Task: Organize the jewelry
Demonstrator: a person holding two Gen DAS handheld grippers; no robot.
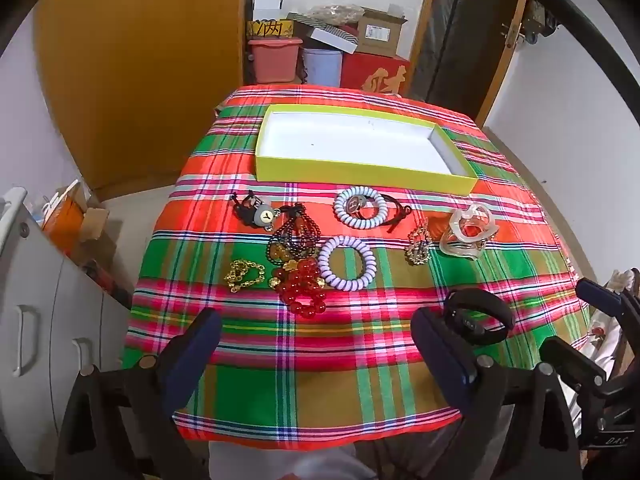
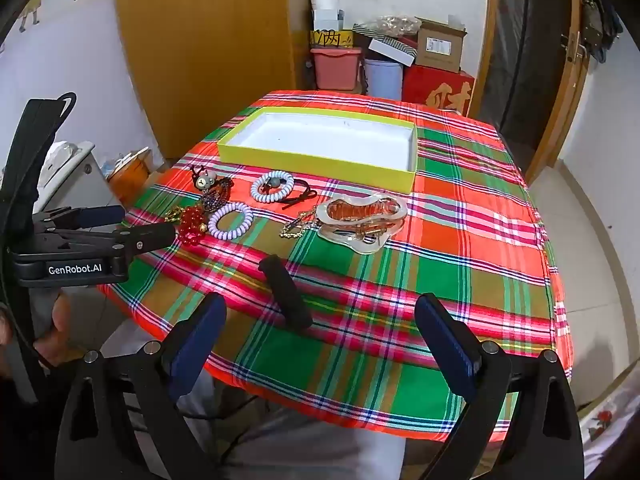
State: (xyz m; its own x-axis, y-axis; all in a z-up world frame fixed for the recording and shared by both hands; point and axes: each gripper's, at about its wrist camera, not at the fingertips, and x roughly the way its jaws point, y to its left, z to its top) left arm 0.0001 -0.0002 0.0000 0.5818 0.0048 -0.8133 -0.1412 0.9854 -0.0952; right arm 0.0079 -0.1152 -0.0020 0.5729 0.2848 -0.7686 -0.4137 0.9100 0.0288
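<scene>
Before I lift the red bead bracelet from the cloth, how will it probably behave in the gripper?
The red bead bracelet lies in a loose heap, so it is probably floppy and will dangle from the pads. Its beads look round and glossy, so they may slip. It touches the dark bead string, which might drag along.

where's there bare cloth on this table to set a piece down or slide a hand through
Free: inside the yellow box, empty; the cloth right of the clear hair claw toward the table's right edge; the near strip around the black band. Crowded: the left cluster of red beads, dark beads, gold chain and two lilac coil ties, packed close below the box.
</scene>
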